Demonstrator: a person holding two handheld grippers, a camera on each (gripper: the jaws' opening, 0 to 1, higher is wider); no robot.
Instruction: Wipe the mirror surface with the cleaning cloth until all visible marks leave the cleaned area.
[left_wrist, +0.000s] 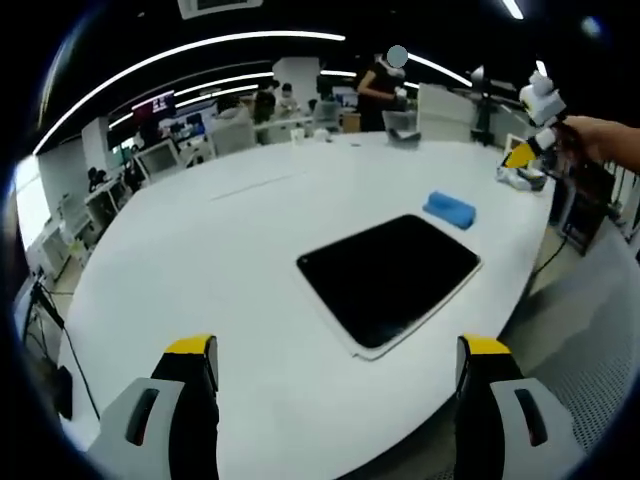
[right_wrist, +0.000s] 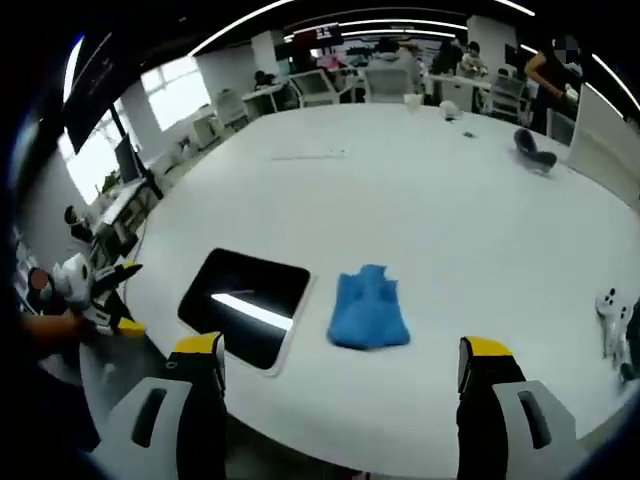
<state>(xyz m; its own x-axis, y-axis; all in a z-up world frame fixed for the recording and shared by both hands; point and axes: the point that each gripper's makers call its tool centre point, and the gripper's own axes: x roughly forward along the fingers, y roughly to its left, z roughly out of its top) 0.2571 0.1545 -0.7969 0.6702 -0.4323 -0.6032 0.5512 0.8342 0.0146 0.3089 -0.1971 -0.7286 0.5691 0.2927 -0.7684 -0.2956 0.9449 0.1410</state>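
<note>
In the left gripper view we see our left tool (left_wrist: 337, 375) hovering above the near edge of the white surface (left_wrist: 200, 250), its 2 yellow-tipped jaws spread wide with nothing between them. Ahead of it the mirror (left_wrist: 390, 278) lies flat, a dark rounded rectangle with a pale rim, close to the surface's edge. Just beyond the mirror, apart from it, the blue cloth (left_wrist: 449, 209) lies on the surface. At the far right of that view a hand holds the right tool (left_wrist: 535, 145), past the surface's edge; we cannot tell its jaw state from here.

In the right gripper view our right tool (right_wrist: 340, 375) also stands open and holds nothing, its 2 jaws rising from the bottom. The cloth (right_wrist: 369, 309) lies crumpled just ahead, between the jaws' lines, resting on the surface (right_wrist: 450, 200). The mirror (right_wrist: 245, 303) sits just beside the cloth on its left, not touching it, with a bright streak of ceiling light reflected in it. At the left rim the left tool (right_wrist: 105, 295) shows, held by a hand off the surface's edge.

Chairs, monitors and people fill the room beyond.
</note>
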